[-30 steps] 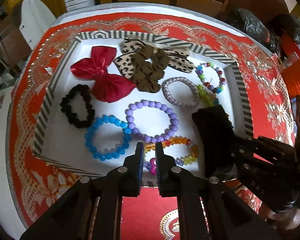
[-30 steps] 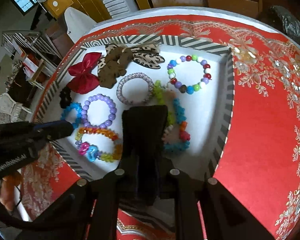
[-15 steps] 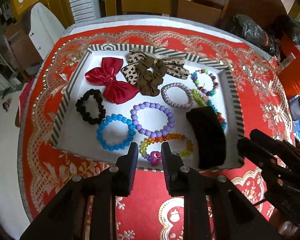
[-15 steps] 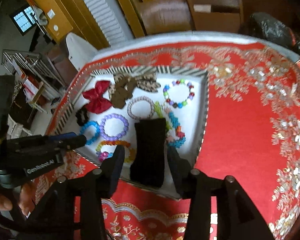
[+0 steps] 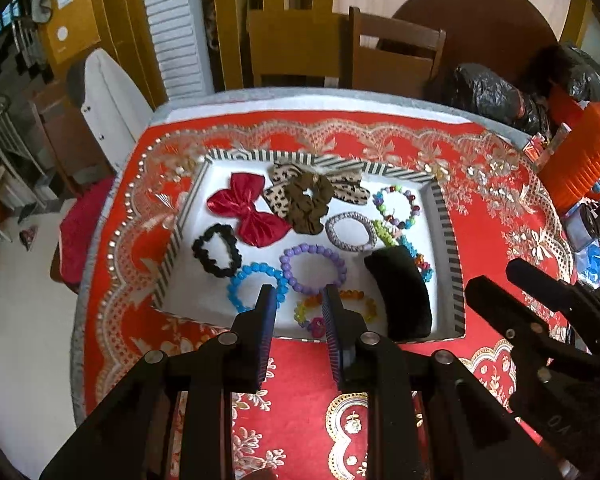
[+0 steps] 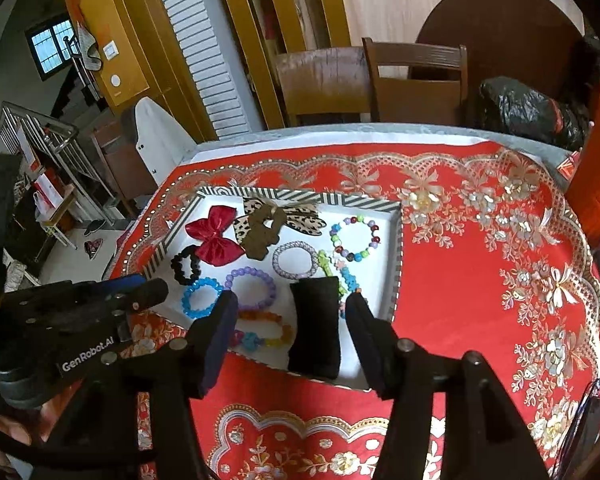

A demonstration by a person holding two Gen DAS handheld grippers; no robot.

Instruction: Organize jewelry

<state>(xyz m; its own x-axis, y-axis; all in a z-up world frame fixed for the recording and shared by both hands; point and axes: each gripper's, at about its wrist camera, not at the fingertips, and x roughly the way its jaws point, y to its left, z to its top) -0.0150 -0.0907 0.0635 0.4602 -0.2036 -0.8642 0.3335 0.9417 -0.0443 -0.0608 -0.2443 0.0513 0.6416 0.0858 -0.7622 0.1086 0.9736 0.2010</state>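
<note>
Striped tray (image 5: 444,216) on red tablecloth (image 6: 480,280), jewelry inside; black velvet pad (image 6: 315,328) at tray's 5 o'clock. Right view alone shows window at 10 o'clock. Left gripper (image 5: 298,300) and right gripper (image 6: 290,306) both spread, empty; both pulled back since earlier, right released pad.

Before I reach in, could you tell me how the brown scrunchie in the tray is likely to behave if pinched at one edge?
The brown scrunchie looks like soft, ruffled fabric, so it would probably sag rather than hold its ring shape. It appears light for its size. It overlaps the leopard-print bow, which may drag along.
</note>
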